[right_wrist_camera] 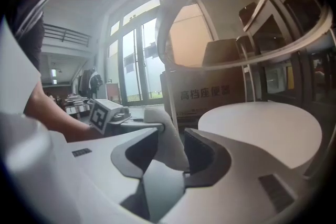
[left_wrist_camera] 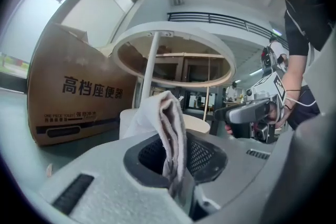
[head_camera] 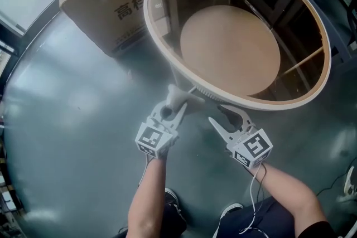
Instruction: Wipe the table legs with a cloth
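Observation:
A round table with a white rim [head_camera: 167,53] and a glass top stands in front of me, with a tan round lower shelf [head_camera: 230,50] beneath. A white table leg [left_wrist_camera: 148,68] rises just beyond my left gripper. My left gripper [head_camera: 174,102] is shut on a pale cloth [left_wrist_camera: 171,123], which sticks up from the jaws close under the near rim. The cloth [head_camera: 177,93] touches or nearly touches the rim. My right gripper [head_camera: 226,115] stands open beside it, nothing held; the cloth [right_wrist_camera: 167,136] shows beyond its gap.
A large cardboard box [head_camera: 106,8] with printed characters stands on the grey floor [head_camera: 72,120] left of the table. Dark shelving and frames [head_camera: 334,3] crowd the far right. My shoes [head_camera: 230,212] are below the grippers.

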Action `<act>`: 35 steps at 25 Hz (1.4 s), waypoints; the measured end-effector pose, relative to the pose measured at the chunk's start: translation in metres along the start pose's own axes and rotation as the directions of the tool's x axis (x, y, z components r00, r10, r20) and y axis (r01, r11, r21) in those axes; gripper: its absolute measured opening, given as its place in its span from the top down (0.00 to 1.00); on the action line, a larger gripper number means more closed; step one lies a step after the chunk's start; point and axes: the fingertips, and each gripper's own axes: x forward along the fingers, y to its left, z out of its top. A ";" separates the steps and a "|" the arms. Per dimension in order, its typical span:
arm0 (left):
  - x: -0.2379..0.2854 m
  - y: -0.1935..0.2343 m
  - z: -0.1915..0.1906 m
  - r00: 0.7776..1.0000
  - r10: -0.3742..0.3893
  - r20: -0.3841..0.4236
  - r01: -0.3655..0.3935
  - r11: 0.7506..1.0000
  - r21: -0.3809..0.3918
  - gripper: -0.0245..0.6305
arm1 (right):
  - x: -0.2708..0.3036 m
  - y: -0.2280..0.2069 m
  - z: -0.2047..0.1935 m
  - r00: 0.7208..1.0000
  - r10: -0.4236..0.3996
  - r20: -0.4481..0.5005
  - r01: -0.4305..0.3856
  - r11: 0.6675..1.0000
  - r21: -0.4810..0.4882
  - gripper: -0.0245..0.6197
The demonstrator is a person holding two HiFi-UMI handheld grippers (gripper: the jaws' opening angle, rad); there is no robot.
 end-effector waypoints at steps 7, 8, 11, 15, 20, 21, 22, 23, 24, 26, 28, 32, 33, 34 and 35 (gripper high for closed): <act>-0.003 0.017 0.065 0.996 0.031 0.088 -0.041 0.993 0.113 0.89 | 0.061 0.014 0.056 0.986 -0.041 0.159 0.063 0.989 -0.135 0.76; -0.001 0.019 0.073 0.995 0.031 0.092 -0.043 0.990 0.134 0.89 | 0.066 0.011 0.063 0.983 -0.042 0.177 0.065 0.990 -0.127 0.76; 0.007 0.018 0.074 0.995 0.019 0.096 -0.032 0.989 0.142 0.89 | 0.070 -0.001 0.068 0.978 -0.061 0.200 0.079 0.994 -0.079 0.76; 0.010 0.021 0.039 0.998 0.002 0.063 -0.008 0.995 0.097 0.89 | 0.073 -0.014 0.059 0.977 -0.092 0.192 0.104 0.993 -0.054 0.76; 0.020 0.037 -0.025 1.000 -0.009 -0.017 0.009 1.000 0.007 0.89 | 0.078 -0.029 0.041 0.976 -0.128 0.177 0.135 0.990 -0.032 0.76; 0.024 0.038 -0.037 0.999 -0.016 -0.031 0.016 1.000 -0.001 0.89 | 0.078 -0.031 0.035 0.976 -0.133 0.171 0.140 0.990 -0.028 0.76; 0.028 0.038 -0.050 0.999 -0.023 -0.049 0.023 1.000 -0.001 0.89 | 0.076 -0.034 0.028 0.976 -0.141 0.166 0.146 0.989 -0.022 0.76; 0.032 0.037 -0.062 0.997 -0.030 -0.070 0.030 1.000 0.000 0.89 | 0.073 -0.037 0.021 0.976 -0.150 0.161 0.154 0.988 -0.015 0.76; 0.036 0.036 -0.074 0.995 -0.035 -0.090 0.034 0.999 -0.004 0.89 | 0.069 -0.039 0.014 0.975 -0.159 0.155 0.162 0.987 -0.008 0.76; 0.041 0.037 -0.097 0.992 -0.038 -0.120 0.035 0.999 -0.029 0.89 | 0.061 -0.044 0.001 0.974 -0.175 0.141 0.177 0.984 0.001 0.76; 0.045 0.039 -0.118 0.988 -0.037 -0.152 0.028 0.998 -0.063 0.89 | 0.056 -0.048 -0.010 0.974 -0.189 0.128 0.189 0.982 0.008 0.76; 0.052 0.042 -0.151 0.977 -0.022 -0.214 -0.011 0.988 -0.151 0.89 | 0.042 -0.056 -0.025 0.972 -0.210 0.107 0.210 0.978 0.011 0.76; 0.053 0.042 -0.156 0.973 -0.017 -0.231 -0.024 0.985 -0.172 0.89 | 0.038 -0.058 -0.026 0.971 -0.217 0.105 0.217 0.976 0.010 0.76; 0.054 0.042 -0.161 0.968 -0.013 -0.249 -0.036 0.981 -0.191 0.89 | 0.034 -0.060 -0.027 0.969 -0.224 0.105 0.224 0.974 0.009 0.76; 0.055 0.042 -0.163 0.964 -0.011 -0.267 -0.046 0.977 -0.206 0.89 | 0.031 -0.062 -0.027 0.967 -0.231 0.104 0.231 0.973 0.009 0.76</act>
